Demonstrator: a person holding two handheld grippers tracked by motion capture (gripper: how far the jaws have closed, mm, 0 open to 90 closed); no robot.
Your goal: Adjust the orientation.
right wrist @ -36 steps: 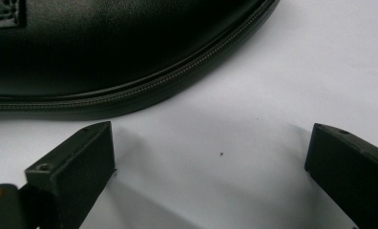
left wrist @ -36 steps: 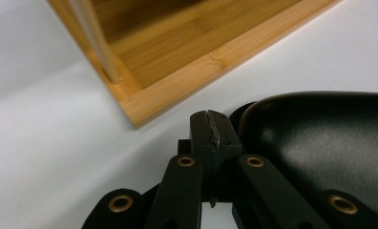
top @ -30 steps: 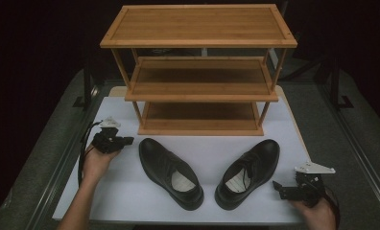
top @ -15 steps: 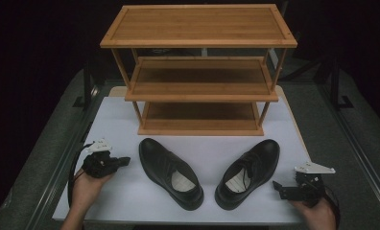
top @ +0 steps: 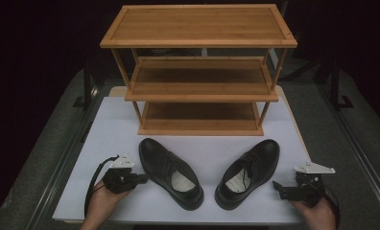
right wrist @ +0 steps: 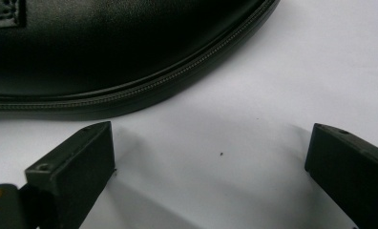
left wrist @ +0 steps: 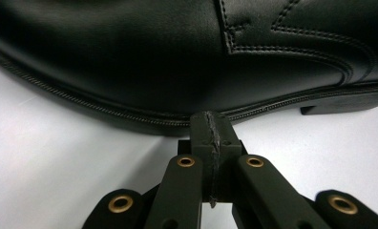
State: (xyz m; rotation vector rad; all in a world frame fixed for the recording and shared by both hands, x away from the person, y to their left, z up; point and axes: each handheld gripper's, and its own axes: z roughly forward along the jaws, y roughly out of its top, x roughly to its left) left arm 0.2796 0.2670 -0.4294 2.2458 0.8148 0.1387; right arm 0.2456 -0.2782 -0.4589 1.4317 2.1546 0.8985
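Two black leather shoes lie on the white bench (top: 106, 120) in front of a three-tier wooden shoe rack (top: 198, 72), whose shelves are bare. Taking the rack as landmark: the left shoe (top: 171, 172) lies just in front of its left half, toe pointing toward the rack's left leg and heel toward the bench's near edge. The right shoe (top: 248, 172) lies in front of the rack's right half, toe toward the rack's right leg, the two heels angled toward each other.

The left gripper (top: 141, 178) sits on the bench in front of the rack's left corner, just beside the outer flank of the left shoe. Its jaws are pressed fully together with nothing between them; in the left gripper view the closed tips almost meet the shoe's sole seam.

The right gripper (top: 278, 188) rests in front of the rack's right corner, near the outer side of the right shoe. Its jaws stand wide apart over bare bench, holding nothing, with the shoe's welt just beyond them.
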